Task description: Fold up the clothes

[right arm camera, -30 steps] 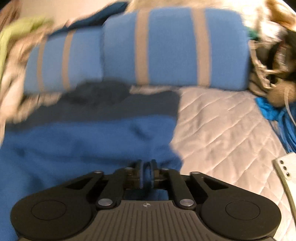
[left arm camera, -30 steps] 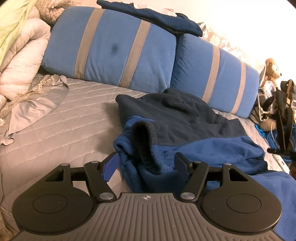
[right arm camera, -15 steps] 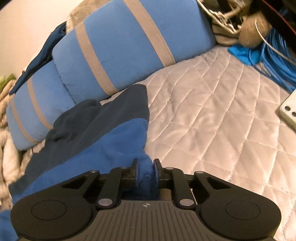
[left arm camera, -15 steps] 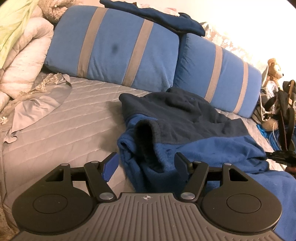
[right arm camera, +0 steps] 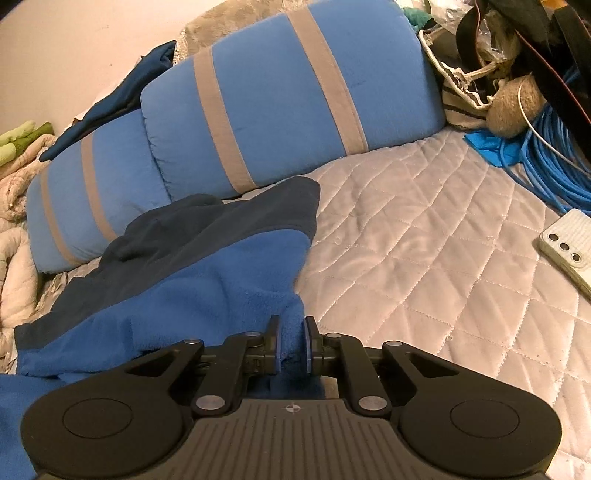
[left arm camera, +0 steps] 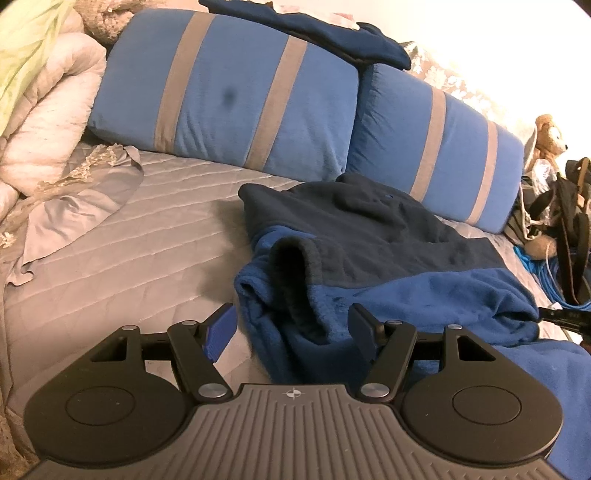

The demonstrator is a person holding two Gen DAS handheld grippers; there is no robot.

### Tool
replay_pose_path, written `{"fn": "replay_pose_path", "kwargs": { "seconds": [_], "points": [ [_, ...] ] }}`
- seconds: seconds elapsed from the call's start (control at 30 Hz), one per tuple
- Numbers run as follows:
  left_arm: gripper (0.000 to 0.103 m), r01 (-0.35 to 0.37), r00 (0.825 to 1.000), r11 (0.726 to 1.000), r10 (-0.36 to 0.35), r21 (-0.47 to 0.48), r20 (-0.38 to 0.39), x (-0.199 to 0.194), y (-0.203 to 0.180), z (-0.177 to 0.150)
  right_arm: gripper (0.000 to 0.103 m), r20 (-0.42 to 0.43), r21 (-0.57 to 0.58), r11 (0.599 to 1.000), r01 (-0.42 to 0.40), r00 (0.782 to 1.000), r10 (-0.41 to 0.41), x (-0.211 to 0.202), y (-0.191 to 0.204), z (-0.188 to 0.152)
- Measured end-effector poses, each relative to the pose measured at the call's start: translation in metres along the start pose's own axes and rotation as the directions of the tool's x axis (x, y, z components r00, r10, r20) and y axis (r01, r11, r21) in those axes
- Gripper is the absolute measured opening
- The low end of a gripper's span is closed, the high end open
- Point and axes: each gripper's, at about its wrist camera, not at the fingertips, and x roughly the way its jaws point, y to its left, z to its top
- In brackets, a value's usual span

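Blue fleece garment [left arm camera: 388, 266], two-tone, dark navy upper part and bright blue lower part. Location: on the bed [left arm camera: 122, 258], grey quilted cover, centre to lower right of the left wrist view; centre left to lower left of the right wrist view, just in front of two blue pillows [right arm camera: 280, 107] with grey stripes.

Condition: rumpled, not flat. One cuffed opening gapes toward the lower centre of the left view; the navy part lies bunched against the pillows. No neat fold line or squared stack visible.

Left hand-held gripper [left arm camera: 291, 332]: fingers spread wide, nothing between them; it hovers low over the garment's near edge, lower centre of frame.

Right hand-held gripper [right arm camera: 291, 349]: fingers pinched on a bunch of the bright blue fleece, lower centre of frame, the cloth drawn up toward it.

Progress, as a judgement: garment is mid-handling, one edge held, the rest loose. Smoothing, squaring and tidy folds all appear left to do.

Other items: phone [right arm camera: 565, 247], right edge of right view; coiled blue cable [right arm camera: 554, 162], upper right; second dark blue cloth [left arm camera: 314, 29] on top of the pillows, upper centre of left view.
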Motion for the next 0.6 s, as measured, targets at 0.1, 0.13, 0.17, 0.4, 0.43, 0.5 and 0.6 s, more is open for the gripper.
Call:
{"fn": "replay_pose_path", "kwargs": {
  "seconds": [0.1, 0.13, 0.17, 0.4, 0.43, 0.5, 0.6],
  "points": [
    [0.066, 0.012, 1.0, 1.0, -0.012, 0.025, 0.007, -0.002, -0.004, 0.008, 0.014, -0.001, 0.019, 1.0, -0.006, 1.0, 0.006, -0.002, -0.005, 0.002],
    [0.066, 0.016, 1.0, 0.999, -0.017, 0.036, 0.01, -0.003, -0.007, 0.014, 0.014, -0.003, 0.03, 1.0, -0.011, 1.0, 0.011, -0.002, -0.008, 0.004],
    [0.066, 0.021, 1.0, 0.999, -0.022, 0.047, 0.012, -0.005, -0.009, 0.019, 0.016, -0.002, 0.04, 0.999, -0.012, 1.0, 0.013, -0.003, -0.011, 0.007],
    [0.066, 0.139, 0.989, 0.958, -0.149, 0.251, 0.021, 0.0, -0.065, 0.093, 0.054, 0.012, 0.068, 0.998, -0.004, 1.0, 0.003, 0.004, -0.029, 0.035],
    [0.066, 0.168, 0.984, 0.944, -0.177, 0.285, 0.005, 0.007, -0.078, 0.105, 0.056, 0.013, 0.073, 0.997, -0.01, 1.0, 0.009, 0.008, -0.031, 0.04],
    [0.066, 0.229, 0.972, 0.916, -0.236, 0.329, -0.021, 0.03, -0.106, 0.123, 0.062, 0.009, 0.095, 0.995, -0.028, 1.0, 0.028, 0.02, -0.036, 0.05],
    [0.066, 0.321, 0.945, 0.869, -0.317, 0.377, -0.074, 0.073, -0.148, 0.148, 0.069, 0.0, 0.121, 0.992, -0.046, 0.999, 0.046, 0.043, -0.04, 0.067]
  ]
}}
